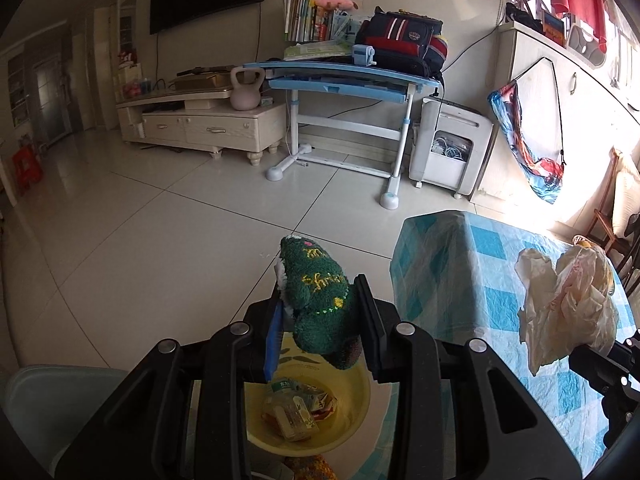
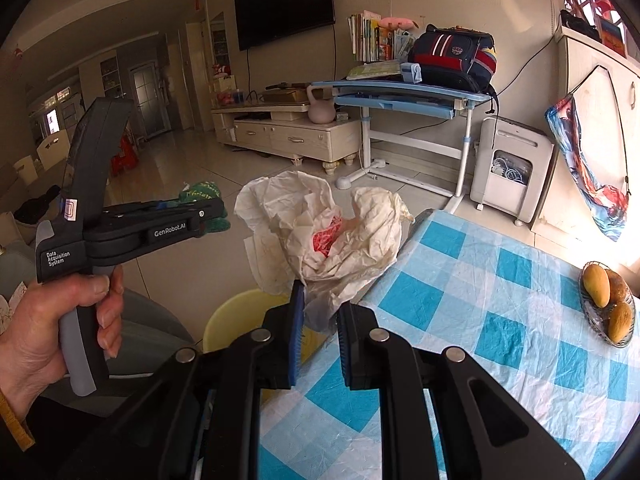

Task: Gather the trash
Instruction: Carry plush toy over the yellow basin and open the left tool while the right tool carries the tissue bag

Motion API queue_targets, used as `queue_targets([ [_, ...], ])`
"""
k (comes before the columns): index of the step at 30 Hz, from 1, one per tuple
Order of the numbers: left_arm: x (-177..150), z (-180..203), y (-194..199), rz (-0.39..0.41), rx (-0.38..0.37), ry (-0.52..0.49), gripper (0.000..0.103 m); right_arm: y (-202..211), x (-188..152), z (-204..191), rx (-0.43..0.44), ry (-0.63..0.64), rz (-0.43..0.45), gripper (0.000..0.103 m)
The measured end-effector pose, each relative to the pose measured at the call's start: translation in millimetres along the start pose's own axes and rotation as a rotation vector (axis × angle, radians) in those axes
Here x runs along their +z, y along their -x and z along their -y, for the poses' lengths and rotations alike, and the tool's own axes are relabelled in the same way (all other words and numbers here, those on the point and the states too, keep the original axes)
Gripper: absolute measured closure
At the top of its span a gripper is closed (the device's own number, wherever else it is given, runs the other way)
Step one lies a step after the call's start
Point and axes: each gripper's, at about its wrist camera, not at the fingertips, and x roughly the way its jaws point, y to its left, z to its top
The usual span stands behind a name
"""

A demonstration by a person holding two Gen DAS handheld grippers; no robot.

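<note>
Two trash items held above yellow basin (image 1: 352, 412), apparently for dropping: left gripper (image 1: 320, 320) fingers pinching green knitted piece (image 1: 320, 300); right gripper (image 2: 320, 312) fingers pinching crumpled wrapper bundle (image 2: 320, 224), beside checked desk (image 2: 480, 320).

two grippers, left gripper (image 1: 320, 316) and right gripper (image 2: 320, 330), one green knitted toy (image 1: 320, 300), one crumpled paper wad (image 2: 320, 228), one yellow bowl (image 1: 352, 412), three mangoes (image 2: 596, 290), one checked table (image 2: 500, 320)

In the left wrist view the black gripper frame hides the near part of the round yellow plastic basin (image 1: 356, 408) at bottom centre, and the labels on the crumpled cartons (image 1: 296, 412) inside are too small to read. In the right wrist view the oval wire basket of yellow fruit (image 2: 588, 308) is partly cut off at the right edge.
</note>
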Motion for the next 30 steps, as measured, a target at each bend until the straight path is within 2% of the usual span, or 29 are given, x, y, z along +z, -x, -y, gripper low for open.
queue_targets([
  [19,-15,-36,-53,-0.134,0.050,0.066,0.070,-35,9,-20,0.021,0.056,-0.039,0.087],
  [23,-19,-38,-61,-0.168,0.055,0.070,0.062,-41,11,-21,0.026,0.063,-0.044,0.087],
  [26,-18,-37,-57,-0.152,0.075,0.057,0.053,-43,12,-22,0.030,0.067,-0.048,0.087],
  [30,-17,-36,-53,-0.138,0.090,0.052,0.047,-45,13,-23,0.034,0.074,-0.050,0.087],
])
